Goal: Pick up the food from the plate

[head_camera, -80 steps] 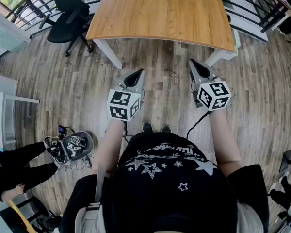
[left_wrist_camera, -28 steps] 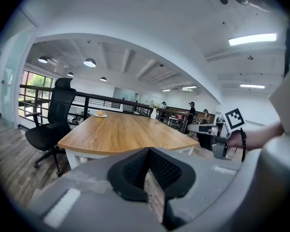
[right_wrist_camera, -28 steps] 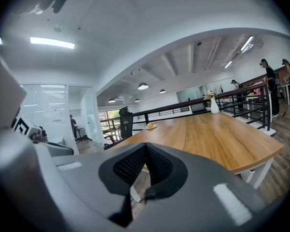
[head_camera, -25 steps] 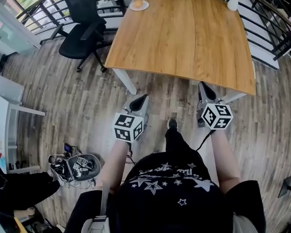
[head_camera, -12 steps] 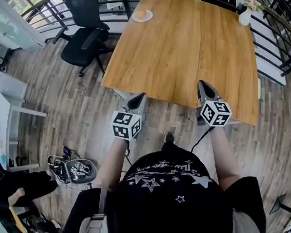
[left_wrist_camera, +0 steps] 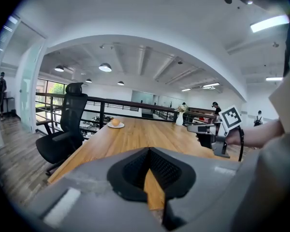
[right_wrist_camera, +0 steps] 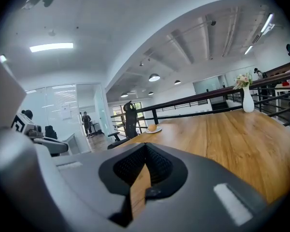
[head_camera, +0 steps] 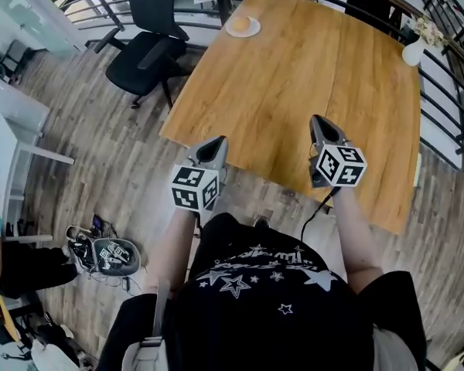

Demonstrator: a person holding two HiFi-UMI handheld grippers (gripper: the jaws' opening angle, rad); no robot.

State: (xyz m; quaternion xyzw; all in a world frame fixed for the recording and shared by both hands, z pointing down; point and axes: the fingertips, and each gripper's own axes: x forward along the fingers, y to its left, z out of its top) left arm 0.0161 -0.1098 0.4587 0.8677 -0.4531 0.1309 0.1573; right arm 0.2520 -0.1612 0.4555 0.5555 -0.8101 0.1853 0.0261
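Plate point(head_camera: 252, 31), white, set at the far left corner of the worktop point(head_camera: 294, 91); one round orange-brown food item point(head_camera: 239, 23) is carried on it. Vase point(head_camera: 412, 52), white, is stood at the far right corner, with flowers point(head_camera: 427, 29) in it. Left tool point(head_camera: 214, 144) is held clenched and empty at the near edge. Right tool point(head_camera: 319, 122) is likewise clenched on nothing, over the near worktop. Both are well apart from the plate.
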